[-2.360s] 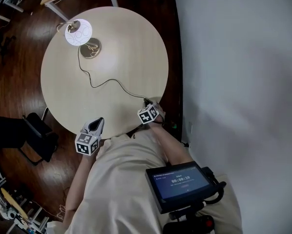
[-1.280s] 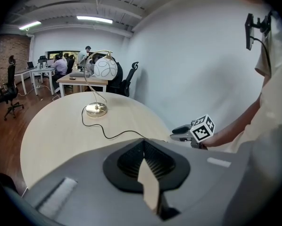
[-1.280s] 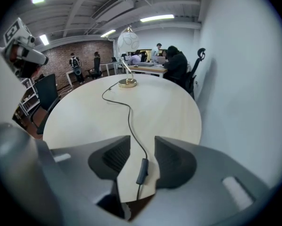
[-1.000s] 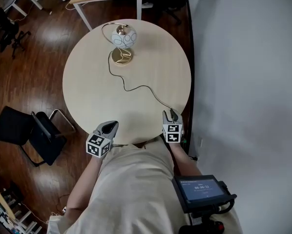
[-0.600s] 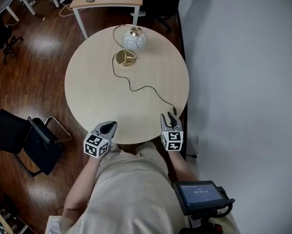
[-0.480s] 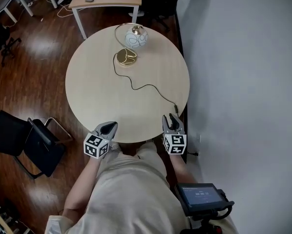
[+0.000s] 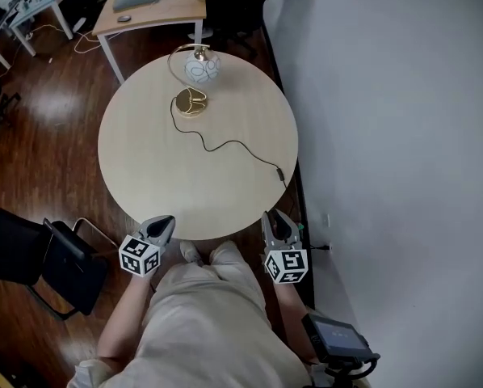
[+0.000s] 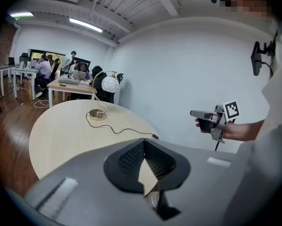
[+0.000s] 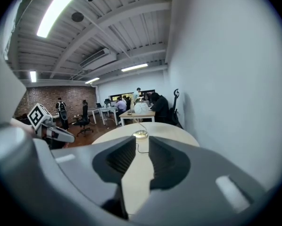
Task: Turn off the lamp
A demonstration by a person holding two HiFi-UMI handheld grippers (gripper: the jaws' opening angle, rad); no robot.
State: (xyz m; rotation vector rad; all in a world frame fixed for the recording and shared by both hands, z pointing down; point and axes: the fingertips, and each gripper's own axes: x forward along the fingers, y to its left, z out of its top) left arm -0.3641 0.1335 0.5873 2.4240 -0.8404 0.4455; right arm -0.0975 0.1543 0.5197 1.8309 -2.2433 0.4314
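Observation:
The lamp's patterned globe [image 7: 199,69] looks unlit; it hangs over a gold base [image 7: 188,102] at the far side of the round table [image 7: 144,176]. The black cord runs to an inline switch [image 7: 279,171] near the right rim. My left gripper [image 7: 159,226] hovers off the near edge, jaws together and empty [image 8: 144,142]. Past the near right edge, clear of the switch, my right gripper [image 7: 278,225] is closing with a narrow gap and nothing between its jaws [image 9: 142,139]. The right gripper view shows the globe [image 9: 141,108] straight ahead.
A black chair [image 7: 39,257] stands left of the table. A wooden desk [image 7: 144,6] with seated people is behind the lamp. A white wall [image 7: 387,95] runs close along the table's right side. A small screen [image 7: 338,342] hangs at the person's right hip.
The globe glowed bright at first and is now dark. My right gripper has left the cord switch, lifted back toward the person and narrowed its jaws. The left gripper also drew back.

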